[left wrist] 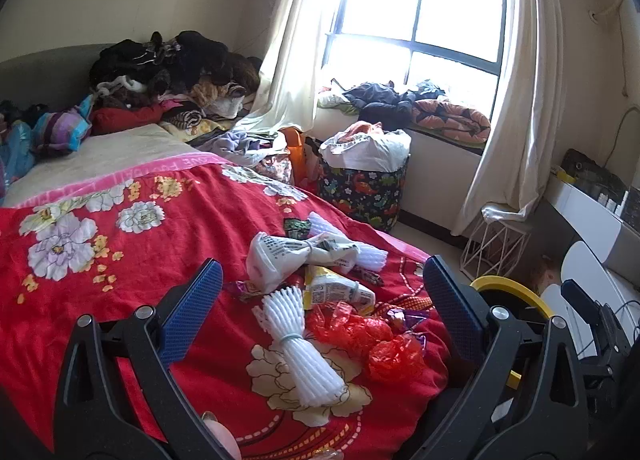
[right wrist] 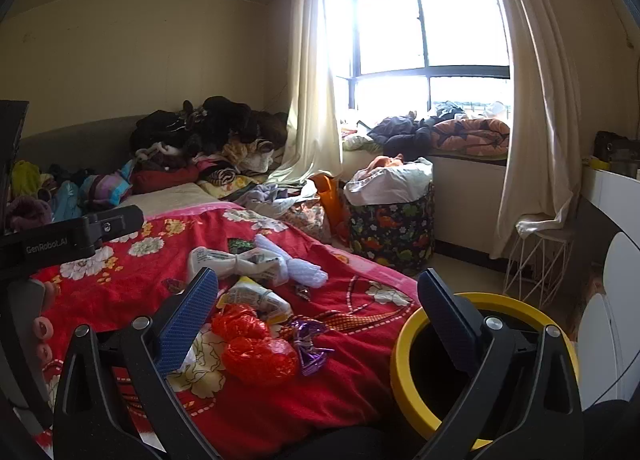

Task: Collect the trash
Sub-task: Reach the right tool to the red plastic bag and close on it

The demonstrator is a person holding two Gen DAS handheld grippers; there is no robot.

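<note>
Two claws agape; crinkled red plastic (right wrist: 256, 352), ribbed white foam sleeve (left wrist: 298, 344).

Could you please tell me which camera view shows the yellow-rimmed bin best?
The right wrist view: the yellow-rimmed bin shows its whole rim ring and dark inside, partly behind the right gripper. The left wrist view catches only an arc of its rim beyond the bed's edge.

We see crumpled red plastic (left wrist: 376, 340), a white foam net (left wrist: 300, 352) and tied wrappers (left wrist: 304, 256) littering the red floral bedspread (left wrist: 120, 260) beside a yellow-rimmed bin (right wrist: 404, 360).
</note>
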